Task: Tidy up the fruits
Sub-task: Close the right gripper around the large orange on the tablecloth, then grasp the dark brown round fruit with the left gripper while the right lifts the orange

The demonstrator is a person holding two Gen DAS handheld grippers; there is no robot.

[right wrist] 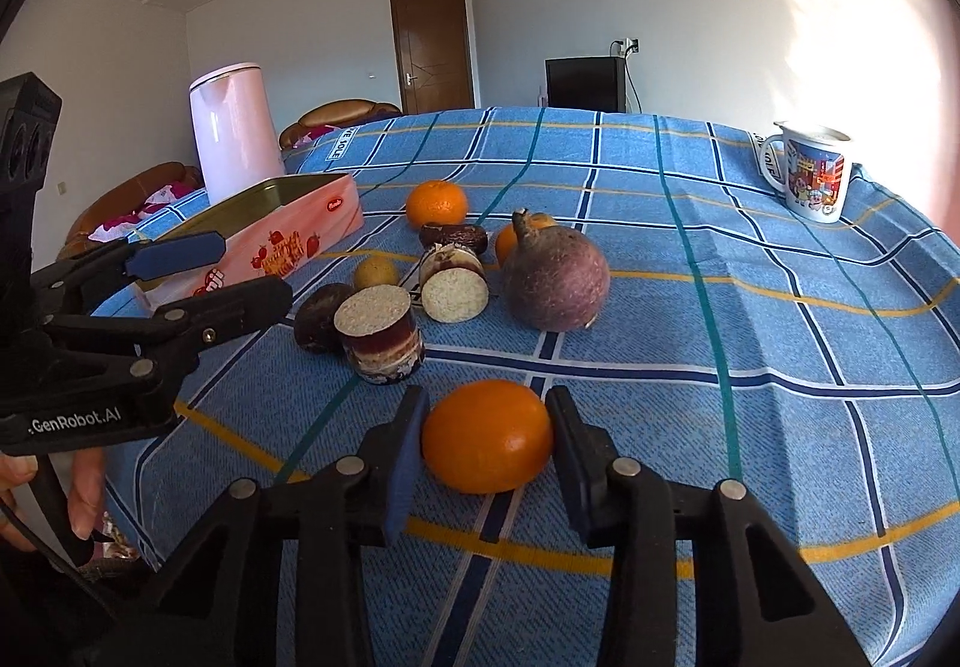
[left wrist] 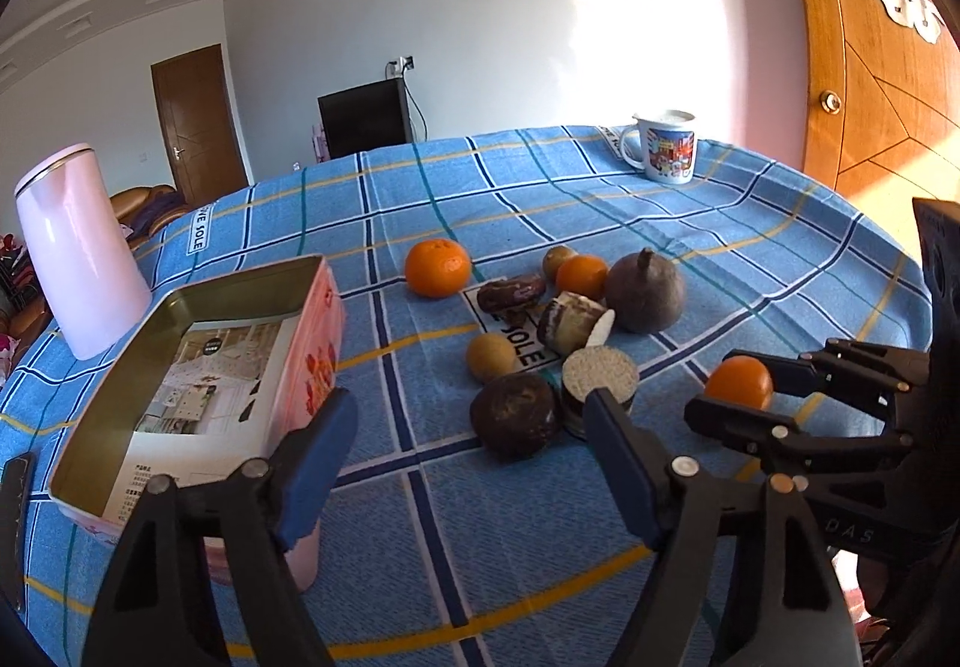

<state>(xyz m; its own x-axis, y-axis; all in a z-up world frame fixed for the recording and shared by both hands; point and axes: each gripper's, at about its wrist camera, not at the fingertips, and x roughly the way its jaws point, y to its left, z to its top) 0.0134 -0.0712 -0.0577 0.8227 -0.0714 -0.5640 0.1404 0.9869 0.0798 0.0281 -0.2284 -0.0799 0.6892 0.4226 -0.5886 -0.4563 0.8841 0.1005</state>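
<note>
Orange (right wrist: 487, 436) is bracketed by right gripper (right wrist: 485, 442) fingers on the tablecloth (right wrist: 780, 343), contact unclear; left gripper (left wrist: 468, 463) is held spread, tin (left wrist: 180, 367) at its 10 o'clock

Left wrist view from near table edge, right wrist view lower (closer in), both sharing the fruit pile (left wrist: 540, 331) centre.

Small orange (right wrist: 509, 241) half hidden behind the purple pear-shaped fruit (right wrist: 555, 280).
</note>
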